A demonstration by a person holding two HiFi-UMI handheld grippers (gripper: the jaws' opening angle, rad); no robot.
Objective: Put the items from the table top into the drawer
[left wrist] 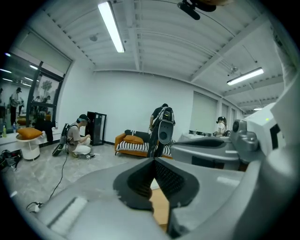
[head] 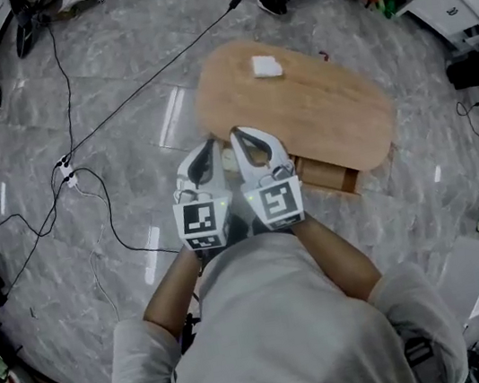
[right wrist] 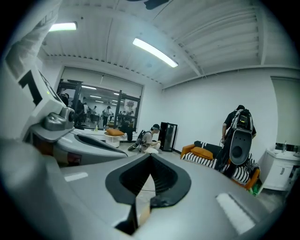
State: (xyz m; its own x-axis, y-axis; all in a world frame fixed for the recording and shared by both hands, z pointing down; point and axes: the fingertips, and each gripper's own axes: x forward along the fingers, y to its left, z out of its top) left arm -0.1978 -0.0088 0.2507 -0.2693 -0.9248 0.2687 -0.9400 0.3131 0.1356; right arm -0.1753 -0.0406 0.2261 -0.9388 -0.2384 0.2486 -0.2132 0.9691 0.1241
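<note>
Head view looked steeply down on a grey marble floor (head: 113, 89), where an oval wooden desk (head: 326, 108) stood just ahead of a person in a pale grey top (head: 279, 316). Under the desk's near edge a wooden drawer (head: 328, 177) stood pulled out; its inside could not be made out. Both forearms came up from the chest and held the two tools side by side, nearly touching, above the desk's near end and clear of it.

The left tongs (head: 210, 148) were clenched. In the left gripper view their dark ribbed pads met at the tip with nothing between them, and only a strip of the desk's wood showed below and beyond. The right tongs (head: 239, 135) were clenched just the same, and the right gripper view showed their pads closed tip to tip on nothing, with floor behind them. Neither pair touched the desk, the drawer or any item. Each carried its marker cube (head: 204, 222) facing up at the head camera.

The one item in sight on the desk, a small white block (head: 267, 66), lay near the far end of the top, well apart from both tongs and from the drawer. Thin black cables (head: 78, 149) ran across the floor to the left of the desk.
</note>
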